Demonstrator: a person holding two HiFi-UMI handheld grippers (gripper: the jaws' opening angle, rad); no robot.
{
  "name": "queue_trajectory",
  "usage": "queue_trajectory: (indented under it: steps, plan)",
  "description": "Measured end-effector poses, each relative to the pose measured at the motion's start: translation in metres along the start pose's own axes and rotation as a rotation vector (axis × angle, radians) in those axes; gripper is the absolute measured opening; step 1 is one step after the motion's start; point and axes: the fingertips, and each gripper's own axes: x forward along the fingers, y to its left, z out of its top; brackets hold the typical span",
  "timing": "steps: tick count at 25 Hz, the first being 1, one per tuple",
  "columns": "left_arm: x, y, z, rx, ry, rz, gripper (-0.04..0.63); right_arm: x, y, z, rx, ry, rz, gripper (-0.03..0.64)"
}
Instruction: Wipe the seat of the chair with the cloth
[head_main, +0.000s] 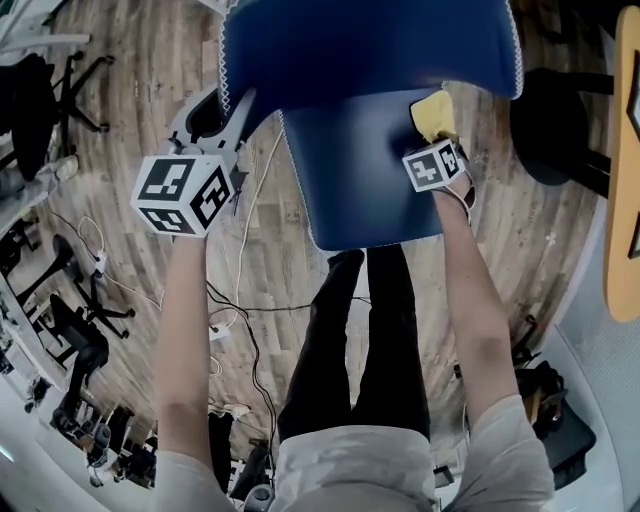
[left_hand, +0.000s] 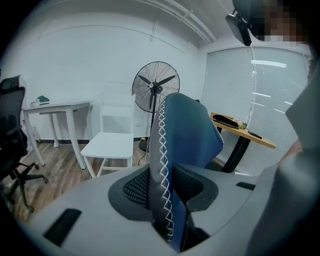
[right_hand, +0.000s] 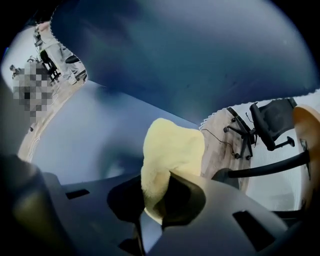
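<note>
A blue chair faces me, its seat (head_main: 350, 170) below the tall backrest (head_main: 370, 45), which has white stitching along the edge. My left gripper (head_main: 232, 110) is at the backrest's left edge. In the left gripper view its jaws (left_hand: 165, 200) are closed on that stitched edge (left_hand: 161, 150). My right gripper (head_main: 440, 135) points down at the seat's far right corner, shut on a yellow cloth (head_main: 433, 112). In the right gripper view the cloth (right_hand: 172, 152) bulges out from between the jaws (right_hand: 155, 200) and rests on the seat (right_hand: 90, 135), under the backrest (right_hand: 200, 50).
My legs (head_main: 360, 340) stand at the seat's front edge. Cables (head_main: 240, 320) trail over the wooden floor on the left. A black round base (head_main: 550, 125) and an orange desk edge (head_main: 625, 160) are on the right. Beyond the chair stand a white chair (left_hand: 112, 142), a fan (left_hand: 156, 85) and a white table (left_hand: 55, 107).
</note>
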Motion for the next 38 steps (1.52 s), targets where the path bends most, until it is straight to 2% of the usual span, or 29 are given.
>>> queue_trajectory:
  steps: [11,16,25,34,38]
  plan:
    - [-0.018,0.009,-0.01,0.023,-0.025,-0.056,0.138,-0.012,0.077,0.017,0.042,0.013,0.038,0.051]
    - [-0.017,0.006,-0.011,0.0,-0.053,-0.097,0.137,-0.013,0.103,0.026,0.056,-0.009,0.022,0.051]
    - [-0.019,0.004,-0.012,-0.014,-0.095,-0.095,0.135,-0.023,0.164,0.048,-0.031,-0.027,0.051,0.049]
    - [-0.02,0.006,-0.014,-0.015,-0.093,-0.109,0.135,-0.033,0.249,0.067,-0.27,-0.051,0.074,0.048]
    - [-0.02,0.004,-0.014,-0.005,-0.1,-0.097,0.135,-0.036,0.265,0.066,-0.451,-0.08,0.058,0.048]
